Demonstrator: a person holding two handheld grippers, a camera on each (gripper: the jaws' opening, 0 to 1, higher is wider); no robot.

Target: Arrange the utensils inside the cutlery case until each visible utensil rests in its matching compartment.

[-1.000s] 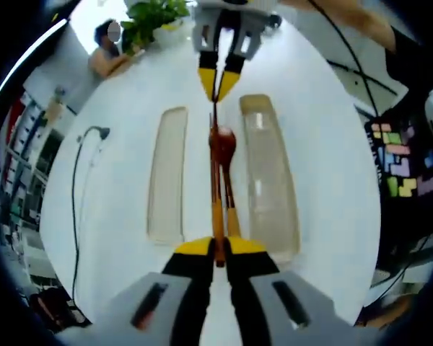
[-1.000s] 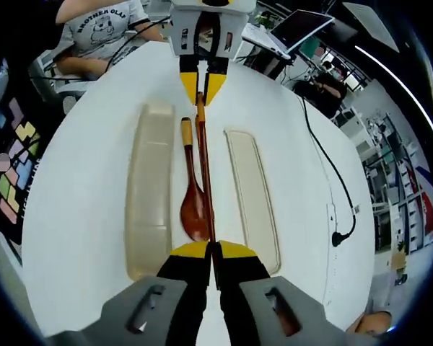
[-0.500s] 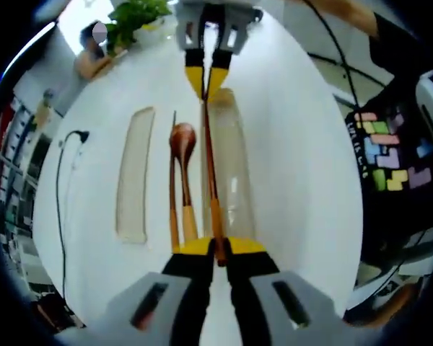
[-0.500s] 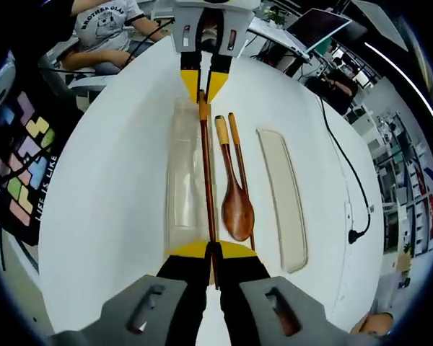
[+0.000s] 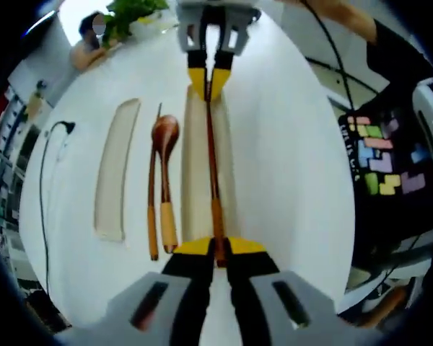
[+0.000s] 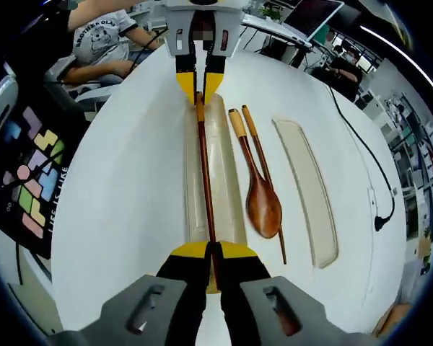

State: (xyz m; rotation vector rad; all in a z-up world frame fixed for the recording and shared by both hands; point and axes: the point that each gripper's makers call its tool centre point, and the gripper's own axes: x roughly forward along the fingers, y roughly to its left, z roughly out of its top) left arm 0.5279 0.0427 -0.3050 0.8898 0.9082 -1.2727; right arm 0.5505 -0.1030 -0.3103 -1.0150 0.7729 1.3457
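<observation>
Facing grippers point(image 5: 217, 254) point(image 6: 211, 252) pinching chopstick point(image 6: 204, 173), over case point(image 6: 227, 176)

Both tools point(image 6: 211, 252) hold chopstick point(image 6: 205, 173) above case point(image 6: 227, 180).

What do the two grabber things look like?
Both match: the left gripper and right gripper each have two black jaws capped with yellow tips, rising from grey bodies that have dark slots. Seen from the other side, each has a pale grey head.

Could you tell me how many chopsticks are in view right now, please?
2. One chopstick is held at its ends by both grippers above the case; the other chopstick lies on the table beside the spoon.
</observation>
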